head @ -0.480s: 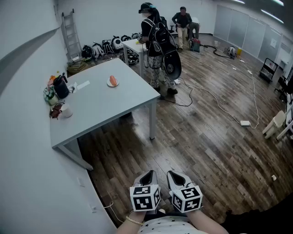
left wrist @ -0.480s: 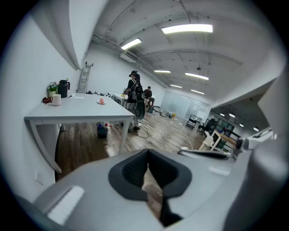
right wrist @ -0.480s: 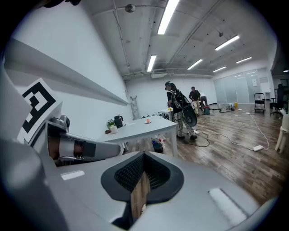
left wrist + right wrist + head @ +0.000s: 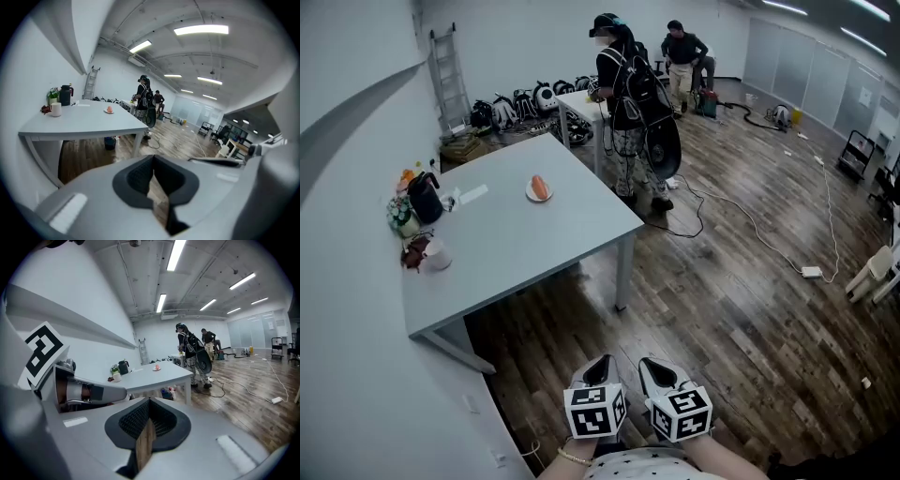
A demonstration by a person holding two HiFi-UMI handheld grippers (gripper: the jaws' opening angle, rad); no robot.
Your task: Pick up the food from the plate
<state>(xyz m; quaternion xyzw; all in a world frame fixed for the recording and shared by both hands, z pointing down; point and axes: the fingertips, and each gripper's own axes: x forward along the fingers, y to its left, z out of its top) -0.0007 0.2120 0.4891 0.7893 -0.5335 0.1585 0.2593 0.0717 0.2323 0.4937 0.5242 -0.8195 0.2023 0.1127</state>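
A small white plate (image 4: 539,192) with an orange piece of food (image 4: 540,186) lies on the grey table (image 4: 525,244), toward its far side. The food also shows small in the left gripper view (image 4: 109,109) and in the right gripper view (image 4: 157,367). My left gripper (image 4: 602,367) and right gripper (image 4: 654,370) hang side by side low over the wooden floor, well short of the table. Both are shut with nothing between the jaws, as the left gripper (image 4: 153,161) and the right gripper (image 4: 149,404) show in their own views.
A black jug (image 4: 425,199), a white cup (image 4: 438,254) and small clutter stand at the table's left end by the wall. A person with a backpack (image 4: 630,89) stands beyond the table and another person (image 4: 682,49) sits farther back. Cables and a white power strip (image 4: 811,272) lie on the floor.
The table and plate have shifted slightly right and lower in the head view. The grippers sit a little lower in the frame, still together and shut.
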